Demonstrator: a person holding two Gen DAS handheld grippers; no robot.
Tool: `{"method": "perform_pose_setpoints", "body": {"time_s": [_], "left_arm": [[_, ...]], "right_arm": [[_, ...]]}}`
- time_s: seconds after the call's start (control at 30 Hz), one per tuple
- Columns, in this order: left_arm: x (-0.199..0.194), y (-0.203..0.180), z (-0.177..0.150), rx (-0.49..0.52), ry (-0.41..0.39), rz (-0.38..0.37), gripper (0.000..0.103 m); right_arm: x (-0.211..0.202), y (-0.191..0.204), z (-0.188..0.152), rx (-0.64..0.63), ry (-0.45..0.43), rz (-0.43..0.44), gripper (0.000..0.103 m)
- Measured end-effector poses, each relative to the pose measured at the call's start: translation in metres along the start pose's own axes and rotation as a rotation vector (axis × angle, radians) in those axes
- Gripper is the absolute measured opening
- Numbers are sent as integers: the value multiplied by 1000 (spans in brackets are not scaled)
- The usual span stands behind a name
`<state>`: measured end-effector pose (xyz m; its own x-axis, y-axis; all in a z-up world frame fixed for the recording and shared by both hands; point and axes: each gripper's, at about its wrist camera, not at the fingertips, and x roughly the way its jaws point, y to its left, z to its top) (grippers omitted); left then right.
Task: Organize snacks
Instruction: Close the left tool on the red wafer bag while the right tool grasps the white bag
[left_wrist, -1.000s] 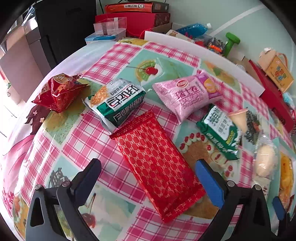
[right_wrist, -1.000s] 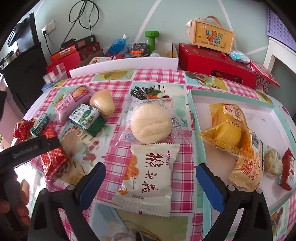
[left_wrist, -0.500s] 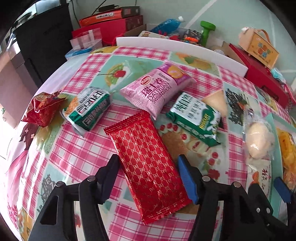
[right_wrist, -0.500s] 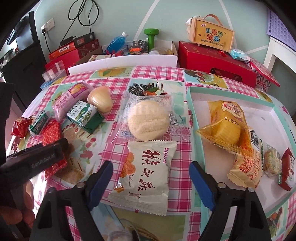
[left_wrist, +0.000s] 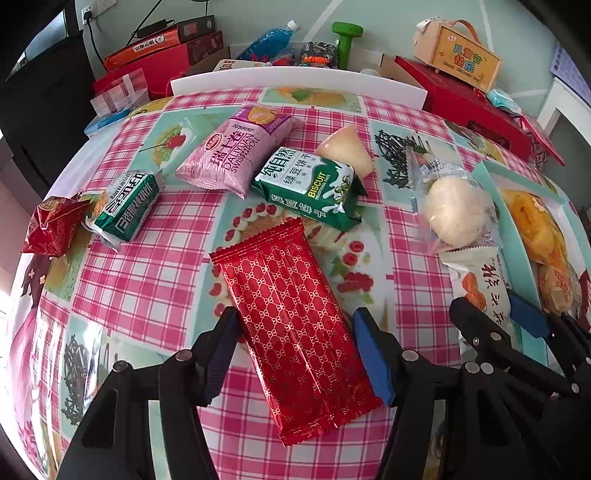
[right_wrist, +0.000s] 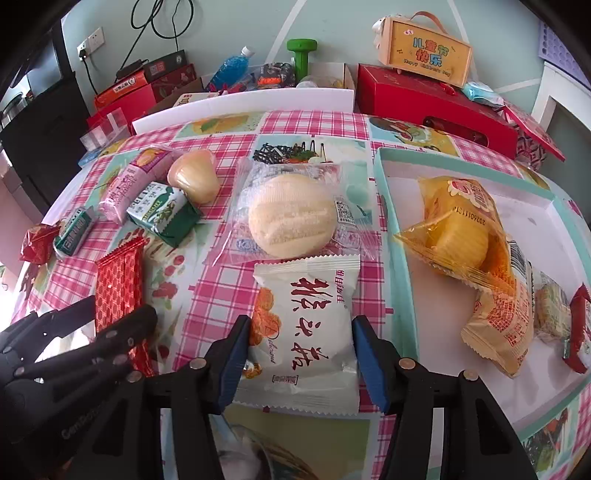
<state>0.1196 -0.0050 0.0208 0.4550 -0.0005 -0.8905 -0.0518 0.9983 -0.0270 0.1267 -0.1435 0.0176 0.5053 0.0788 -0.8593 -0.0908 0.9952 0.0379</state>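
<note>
On the checked tablecloth (right_wrist: 207, 295) lie eight wrapped snacks: two red packets (left_wrist: 291, 314) (left_wrist: 51, 225), two green biscuit packs (left_wrist: 310, 192) (left_wrist: 125, 206), one pink roll pack (left_wrist: 236, 155), one pale cone-shaped sweet (left_wrist: 347, 151), one clear-wrapped round bun (right_wrist: 291, 218) and one white packet (right_wrist: 306, 332). The tray (right_wrist: 436, 314) holds at least four snacks. Two grippers (left_wrist: 297, 350) (right_wrist: 299, 354) are present.
</note>
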Motion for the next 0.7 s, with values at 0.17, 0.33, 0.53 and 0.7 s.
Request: {"method": "perform_pose_setpoints", "body": {"time_s": [0.17, 0.33, 0.53, 0.7], "left_arm": [[-1, -1, -2, -6, -8, 6, 60], [-2, 5, 1, -32, -17, -1, 52], [-5, 8, 4, -42, -26, -1, 50], [-13, 11, 6, -58, -47, 3, 50]], "right_arm": [[-2, 4, -2, -22, 3, -9, 56], [-4, 7, -1, -31, 2, -5, 55], [-10, 10, -1, -39, -13, 5, 55], [-21, 10, 0, -39, -38, 16, 55]]}}
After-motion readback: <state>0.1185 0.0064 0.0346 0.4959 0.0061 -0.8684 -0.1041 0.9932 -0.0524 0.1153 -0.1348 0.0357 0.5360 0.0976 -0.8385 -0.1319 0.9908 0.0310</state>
